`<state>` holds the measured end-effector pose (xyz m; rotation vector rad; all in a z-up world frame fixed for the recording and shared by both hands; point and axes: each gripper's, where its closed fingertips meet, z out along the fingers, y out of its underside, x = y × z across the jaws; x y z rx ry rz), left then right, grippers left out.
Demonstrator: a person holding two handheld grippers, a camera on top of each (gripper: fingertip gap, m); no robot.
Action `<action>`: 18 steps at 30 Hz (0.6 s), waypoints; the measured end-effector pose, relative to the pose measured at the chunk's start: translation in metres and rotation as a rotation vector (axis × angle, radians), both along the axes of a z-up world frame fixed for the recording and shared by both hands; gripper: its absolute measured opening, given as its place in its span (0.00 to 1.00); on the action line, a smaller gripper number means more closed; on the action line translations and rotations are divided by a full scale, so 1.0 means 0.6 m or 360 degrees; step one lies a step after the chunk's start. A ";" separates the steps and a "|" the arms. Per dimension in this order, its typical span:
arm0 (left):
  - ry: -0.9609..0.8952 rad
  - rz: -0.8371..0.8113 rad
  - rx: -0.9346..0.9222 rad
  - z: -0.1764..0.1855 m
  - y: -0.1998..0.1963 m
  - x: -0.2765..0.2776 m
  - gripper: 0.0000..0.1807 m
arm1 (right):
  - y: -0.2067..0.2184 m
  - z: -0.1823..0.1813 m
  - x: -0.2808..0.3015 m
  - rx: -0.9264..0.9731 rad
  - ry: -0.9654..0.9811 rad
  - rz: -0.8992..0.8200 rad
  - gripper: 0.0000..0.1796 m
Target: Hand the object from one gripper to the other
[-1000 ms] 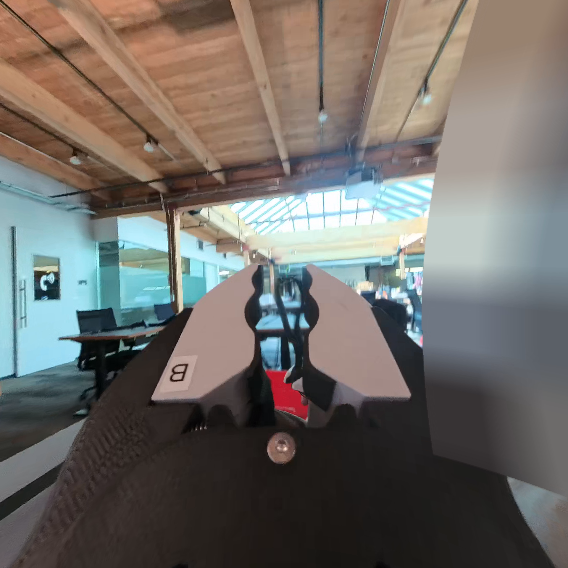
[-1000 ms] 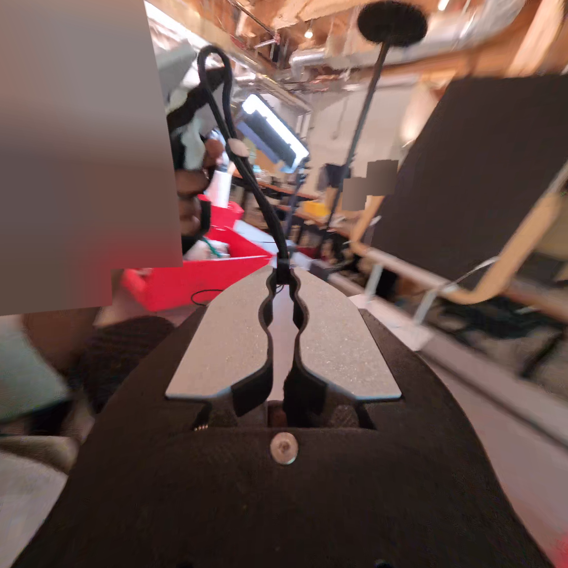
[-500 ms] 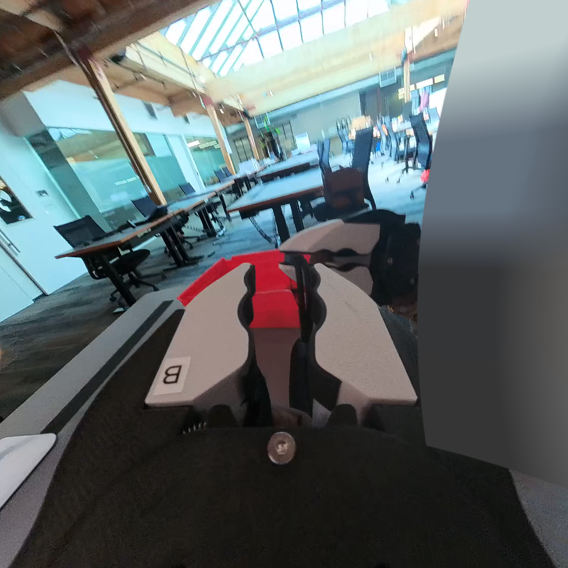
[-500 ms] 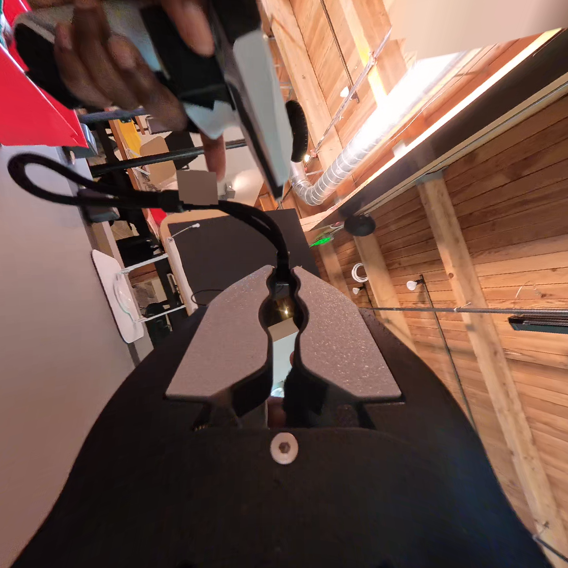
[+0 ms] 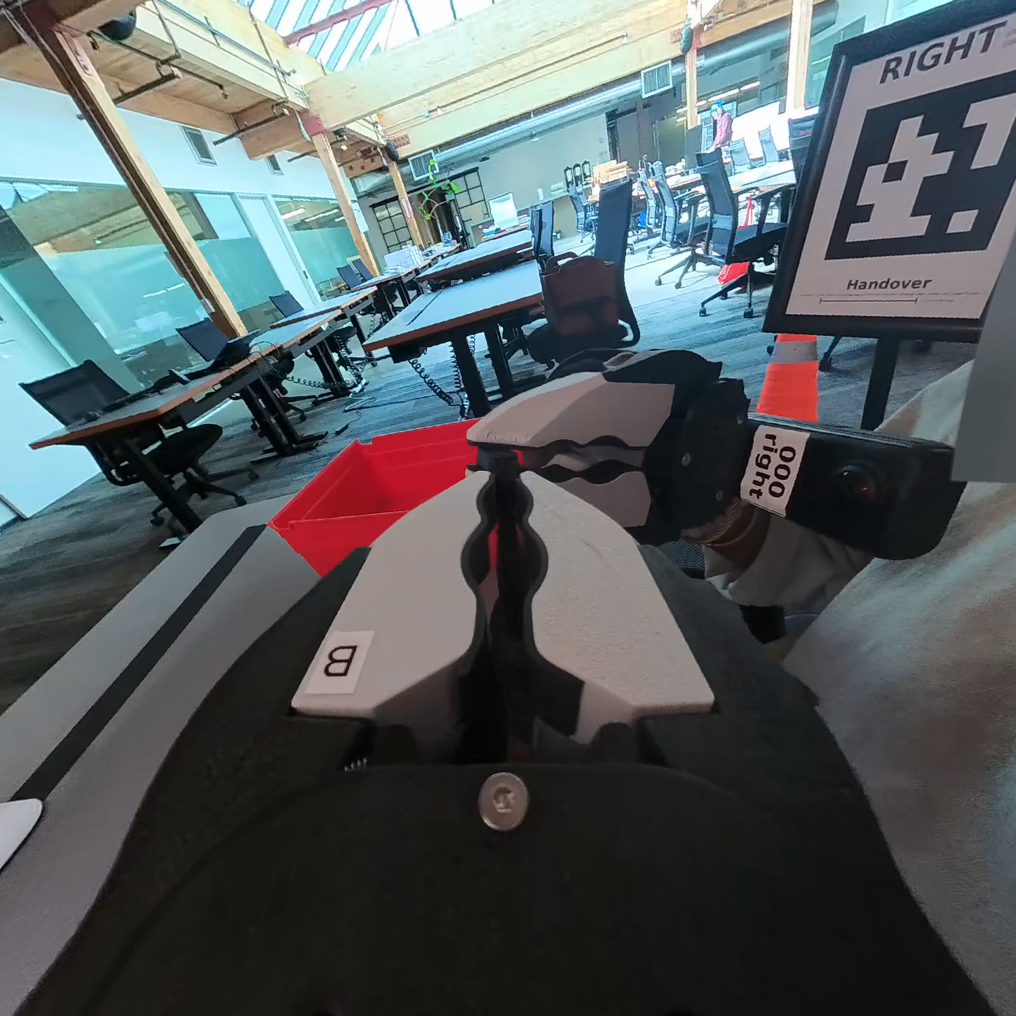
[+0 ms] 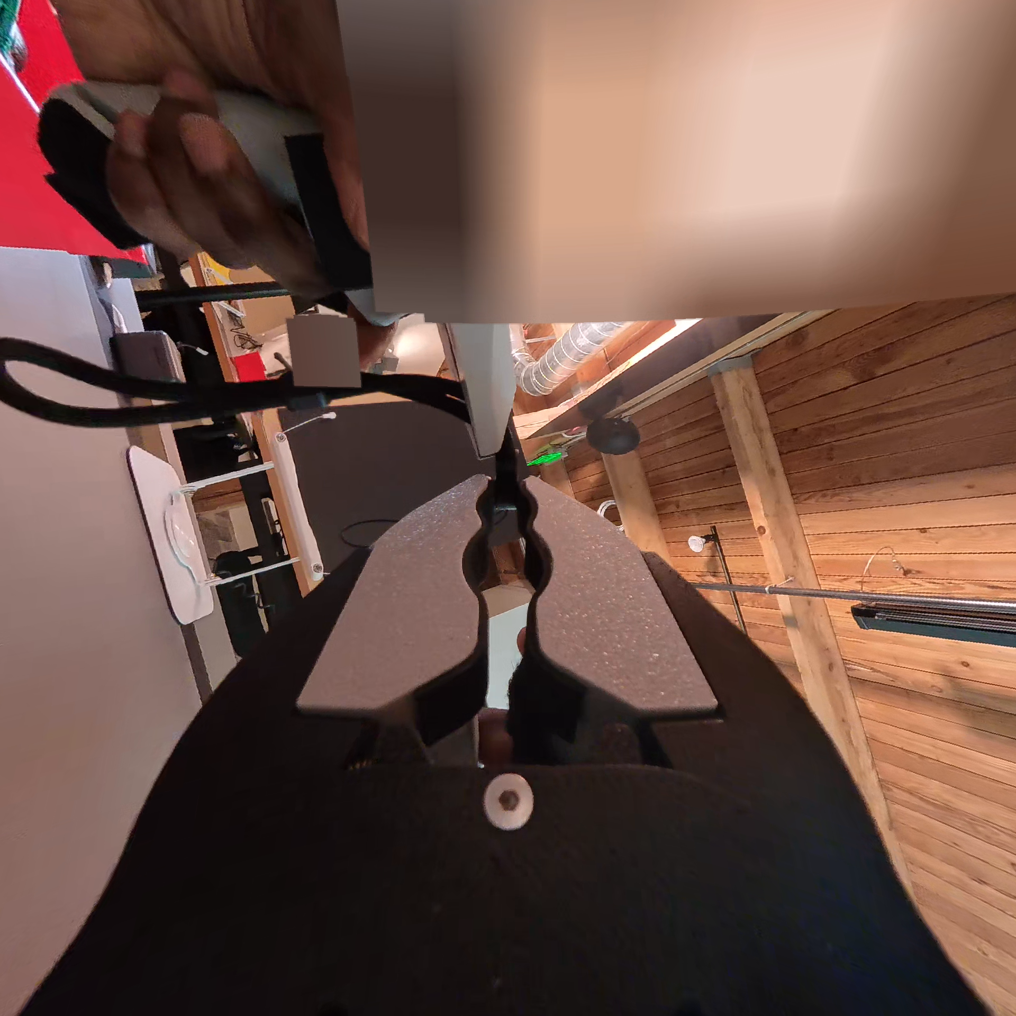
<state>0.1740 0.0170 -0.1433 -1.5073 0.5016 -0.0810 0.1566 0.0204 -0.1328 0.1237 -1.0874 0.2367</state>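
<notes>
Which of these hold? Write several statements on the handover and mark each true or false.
1. The right gripper is shut on one end of the black cable. True.
2. The left gripper is wide open and clear of the cable. False: its fingers are closed narrowly, with the cable between them.
3. A red bin sits beyond the left gripper. True.
4. The cable lies inside the red bin. False: it hangs in the air, held by the grippers.
5. The traffic cone is blue. False: it is orange with a pale band.
</notes>
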 end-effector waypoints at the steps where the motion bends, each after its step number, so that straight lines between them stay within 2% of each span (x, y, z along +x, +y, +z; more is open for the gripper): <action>1: -0.0003 0.0006 0.0011 0.002 0.000 0.000 0.03 | 0.001 0.001 0.001 -0.0024 0.0001 0.0009 0.04; 3: -0.0022 0.0039 0.0071 0.012 0.001 -0.004 0.03 | 0.002 0.007 0.003 -0.0154 -0.0015 0.0079 0.04; 8: -0.0205 0.0163 0.0453 0.076 -0.025 -0.042 0.03 | 0.038 0.042 0.014 -0.0955 -0.0219 0.0506 0.09; 13: -0.0382 0.0317 0.0813 0.125 -0.060 -0.081 0.03 | 0.049 0.035 -0.004 -0.1812 -0.0702 0.1121 0.17; 15: -0.0407 0.0345 0.0876 0.132 -0.066 -0.084 0.03 | 0.031 0.013 -0.019 -0.1991 -0.0949 0.1239 0.23; 18: -0.0422 0.0364 0.0921 0.135 -0.065 -0.081 0.03 | -0.014 -0.022 -0.034 -0.2076 -0.1252 0.1331 0.27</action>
